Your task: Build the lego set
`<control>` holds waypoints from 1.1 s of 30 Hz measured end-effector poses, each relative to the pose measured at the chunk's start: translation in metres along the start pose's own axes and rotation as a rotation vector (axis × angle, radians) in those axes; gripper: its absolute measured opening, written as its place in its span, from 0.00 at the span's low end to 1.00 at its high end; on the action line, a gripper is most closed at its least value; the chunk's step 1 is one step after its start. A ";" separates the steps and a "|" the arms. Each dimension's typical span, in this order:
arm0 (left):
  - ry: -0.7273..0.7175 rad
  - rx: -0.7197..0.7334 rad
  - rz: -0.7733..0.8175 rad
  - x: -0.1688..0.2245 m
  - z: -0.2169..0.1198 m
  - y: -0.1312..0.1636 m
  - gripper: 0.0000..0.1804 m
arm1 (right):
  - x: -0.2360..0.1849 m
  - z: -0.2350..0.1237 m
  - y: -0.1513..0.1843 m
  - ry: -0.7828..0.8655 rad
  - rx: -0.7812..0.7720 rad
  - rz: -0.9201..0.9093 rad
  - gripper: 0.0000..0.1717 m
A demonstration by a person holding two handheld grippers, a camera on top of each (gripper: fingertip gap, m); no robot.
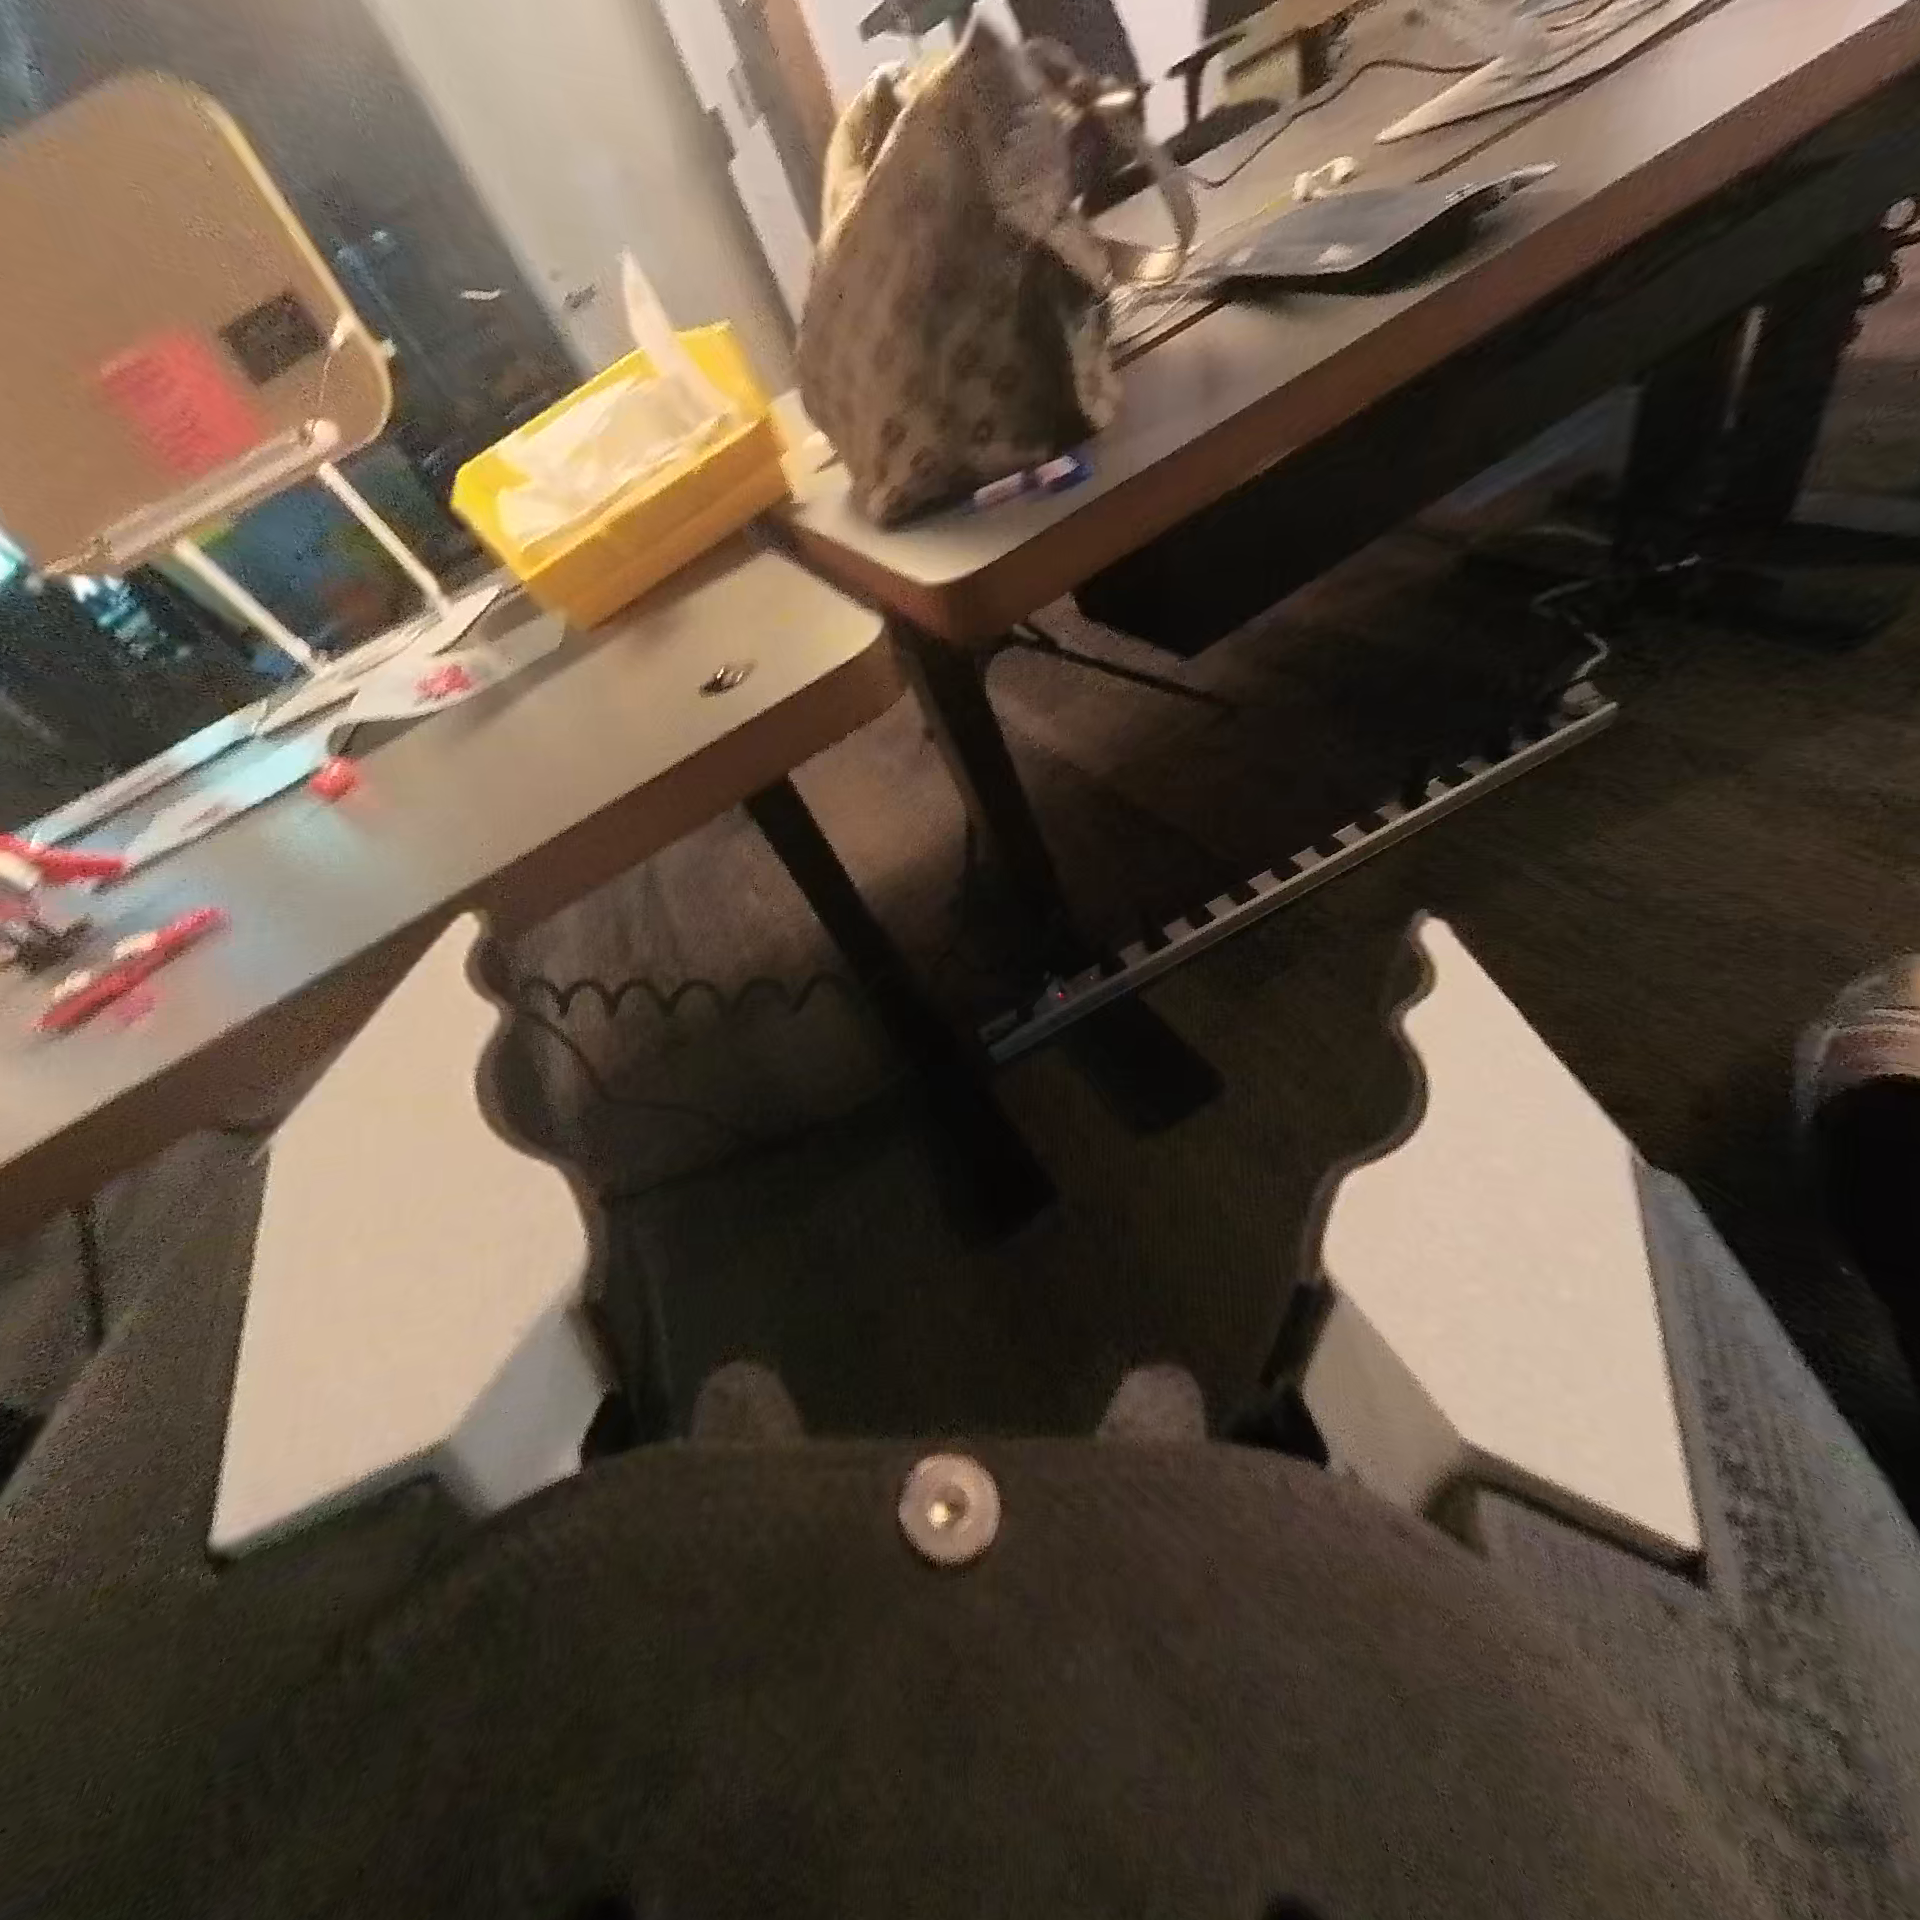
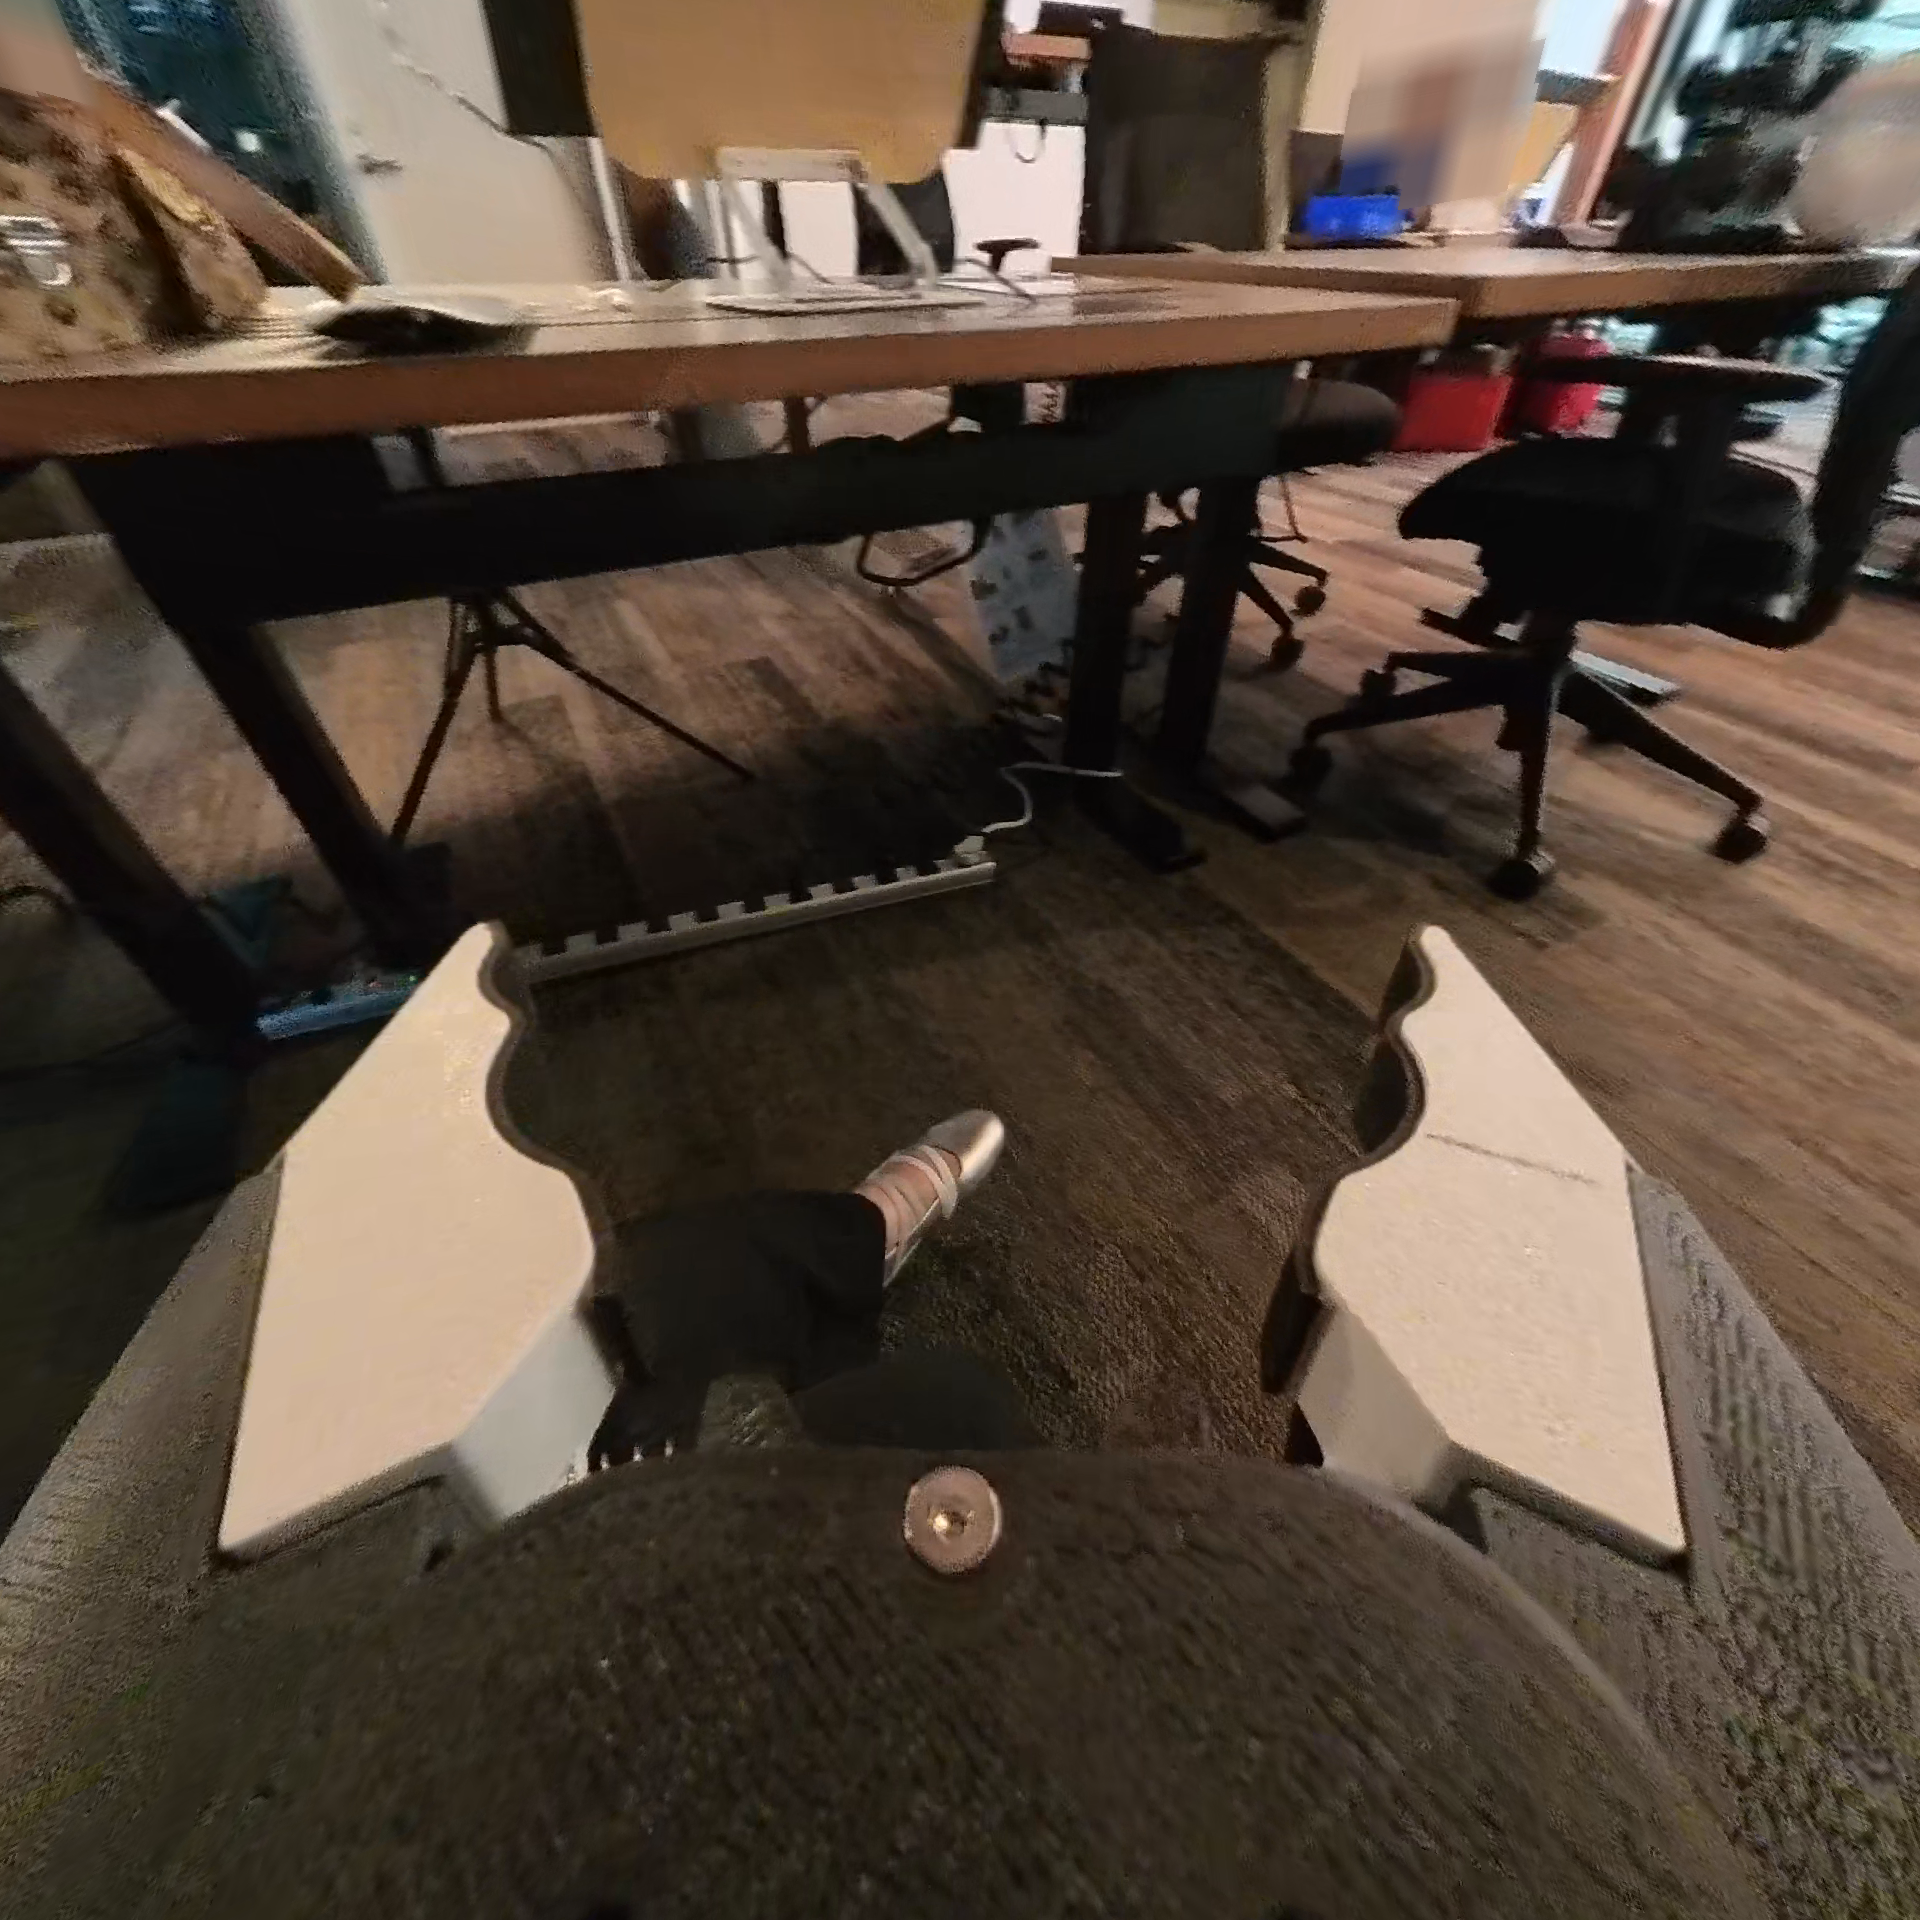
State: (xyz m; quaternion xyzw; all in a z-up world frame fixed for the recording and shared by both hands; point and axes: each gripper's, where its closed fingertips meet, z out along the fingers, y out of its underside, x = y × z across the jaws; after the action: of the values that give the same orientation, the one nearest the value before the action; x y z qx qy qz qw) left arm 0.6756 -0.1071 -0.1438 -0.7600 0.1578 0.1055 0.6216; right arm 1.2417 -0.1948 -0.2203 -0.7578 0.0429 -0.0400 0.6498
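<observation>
While both tongs [image 1: 951,935] [image 2: 956,945] gape empty, only the right view shows a silver shoe [image 2: 935,1169].

A yellow bin [image 1: 623,488] and patterned bag [image 1: 935,343] sit on two tables [image 1: 582,748].

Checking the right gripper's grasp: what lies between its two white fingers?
Nothing is gripped; the right gripper is open. Beyond it, the right wrist view shows dark carpet and a silver shoe.
</observation>
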 end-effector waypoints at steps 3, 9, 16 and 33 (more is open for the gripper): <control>-0.042 -0.029 -0.052 -0.020 -0.018 0.025 0.87 | -0.022 0.010 -0.010 -0.051 0.015 -0.036 0.89; -0.182 -0.084 -0.081 -0.067 -0.077 0.061 0.87 | -0.076 0.033 -0.033 -0.174 0.067 -0.043 0.88; -0.456 -0.074 -0.179 -0.148 -0.186 0.088 0.87 | -0.182 0.050 -0.060 -0.396 0.128 -0.077 0.87; -0.942 -0.214 -0.370 -0.215 -0.439 0.185 0.87 | -0.406 0.012 -0.069 -0.872 0.149 -0.182 0.82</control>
State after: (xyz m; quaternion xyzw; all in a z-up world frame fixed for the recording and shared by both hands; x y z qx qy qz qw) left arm 0.3919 -0.5457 -0.1461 -0.7045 -0.2879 0.3402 0.5523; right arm 0.8410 -0.1253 -0.1556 -0.6559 -0.3047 0.2227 0.6537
